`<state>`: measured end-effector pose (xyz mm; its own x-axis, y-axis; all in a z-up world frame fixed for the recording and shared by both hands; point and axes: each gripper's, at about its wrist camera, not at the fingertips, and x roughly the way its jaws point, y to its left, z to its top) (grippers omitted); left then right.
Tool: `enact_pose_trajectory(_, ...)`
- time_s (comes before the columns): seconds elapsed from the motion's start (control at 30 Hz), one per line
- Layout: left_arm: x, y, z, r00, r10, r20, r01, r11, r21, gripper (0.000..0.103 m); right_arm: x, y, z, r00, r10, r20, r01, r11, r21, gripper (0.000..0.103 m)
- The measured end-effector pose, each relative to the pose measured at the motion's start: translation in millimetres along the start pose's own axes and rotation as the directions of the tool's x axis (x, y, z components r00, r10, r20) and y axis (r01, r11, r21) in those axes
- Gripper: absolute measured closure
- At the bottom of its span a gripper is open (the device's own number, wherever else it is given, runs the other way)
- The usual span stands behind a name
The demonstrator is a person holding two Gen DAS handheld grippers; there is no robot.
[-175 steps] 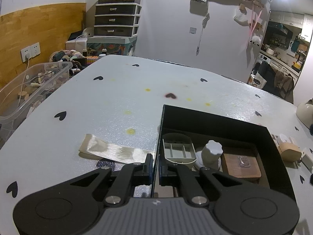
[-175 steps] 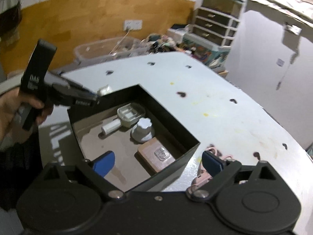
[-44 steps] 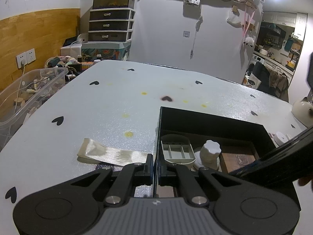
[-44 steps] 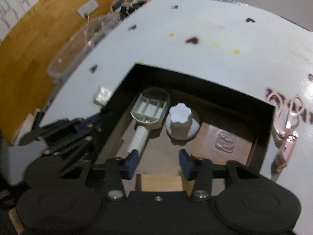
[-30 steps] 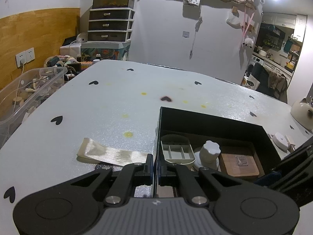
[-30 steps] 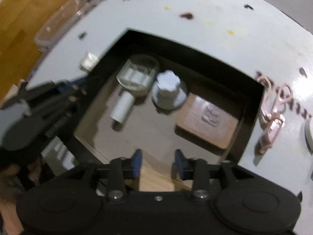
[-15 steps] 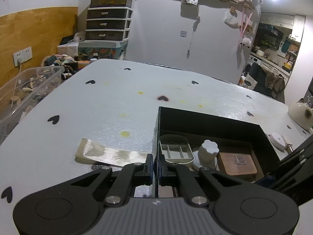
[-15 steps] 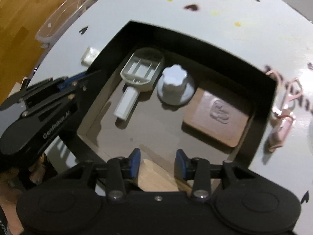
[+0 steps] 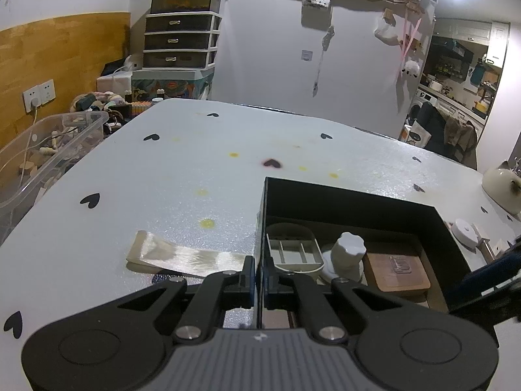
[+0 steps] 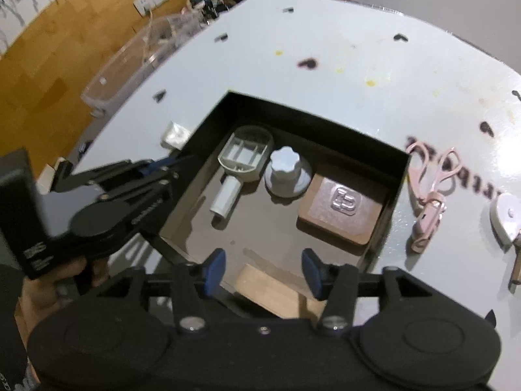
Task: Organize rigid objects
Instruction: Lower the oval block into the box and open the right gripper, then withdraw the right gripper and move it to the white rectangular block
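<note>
Spreads the jaws of the right gripper (image 10: 262, 268) at the bottom of the right wrist view: opening now, where half a second back the blue pads pinched the wooden block (image 10: 270, 288). Leaves that block lying loose on the floor of the black box (image 10: 309, 114), low in the frame against the near wall, below and between the pads with neither one pressing on it. Keeps the left gripper (image 10: 169, 163) clenched on the box's left wall, at centre left of the same frame, unchanged from a second ago and seemingly there to steady the box; seen again at bottom centre of the left wrist view, pads tight on either side of the thin wall. Counts, by the look of it, as one more piece put away: block now in with the grey scoop (image 10: 246, 153), the white knob (image 10: 286, 166) and the brown tile (image 10: 342, 205) at the middle of the frame. Still leaves the pink scissors (image 10: 429, 189) out on the table (image 10: 358, 32), just right of the box, probably next to collect.
</note>
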<state>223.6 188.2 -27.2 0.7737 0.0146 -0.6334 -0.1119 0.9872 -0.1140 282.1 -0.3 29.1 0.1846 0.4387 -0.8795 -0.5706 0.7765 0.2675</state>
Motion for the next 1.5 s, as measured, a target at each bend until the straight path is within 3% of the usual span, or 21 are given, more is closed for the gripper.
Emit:
enact_pose_trajectory(0.27, -0.6, -2.4, 0.4, 1.000, 0.009, -0.001, -0.009, 1.000, 0.000, 0.099, -38.0, -8.0, -21.2, 0.986, -0.005, 0.167, 0.004, 1.000, 0.006, 0.015)
enact_pose_trajectory(0.37, -0.8, -2.5, 0.5, 1.000, 0.009, -0.001, -0.009, 1.000, 0.000, 0.099, -50.3, -11.4, -33.9, 0.970, -0.013, 0.241, 0.014, 1.000, -0.003, 0.005)
enact_pose_trajectory(0.5, -0.9, -2.8, 0.7, 1.000, 0.011, -0.002, -0.011, 1.000, -0.002, 0.100, -61.2, -16.4, -50.8, 0.944, -0.023, 0.329, 0.031, 0.999, -0.020, 0.000)
enact_pose_trajectory(0.73, -1.0, -2.5, 0.7, 1.000, 0.013, -0.002, -0.014, 1.000, -0.005, 0.100, -65.6, -28.8, -80.5, 0.907, -0.047, 0.419, 0.053, 0.999, -0.002, 0.000)
enact_pose_trajectory(0.93, -1.0, -2.3, 0.6, 1.000, 0.014, -0.002, -0.014, 1.000, -0.005, 0.100, -66.8, -44.1, -109.8, 0.844, -0.125, 0.522, 0.117, 0.992, 0.047, 0.000)
enact_pose_trajectory(1.07, -1.0, -1.4, 0.0, 1.000, 0.018, -0.001, -0.018, 1.000, -0.011, 0.100, -63.0, -59.9, -127.3, 0.822, -0.167, 0.545, 0.141, 0.986, 0.089, 0.000)
enact_pose_trajectory(1.2, -1.8, -2.1, -0.6, 1.000, 0.022, 0.000, -0.022, 1.000, -0.014, 0.100, -57.9, -76.5, -148.1, 0.780, -0.241, 0.577, 0.190, 0.970, 0.149, 0.000)
enact_pose_trajectory(1.4, -3.2, -2.5, -0.4, 1.000, 0.023, 0.002, -0.023, 1.000, -0.015, 0.100, -52.8, -110.3, -170.6, 0.743, -0.339, 0.577, 0.210, 0.937, 0.279, 0.000)
enact_pose_trajectory(1.5, -3.3, -2.6, -0.4, 1.000, 0.023, 0.002, -0.023, 1.000, -0.015, 0.100, -50.0, -129.9, -174.5, 0.749, -0.387, 0.538, 0.238, 0.915, 0.327, 0.000)
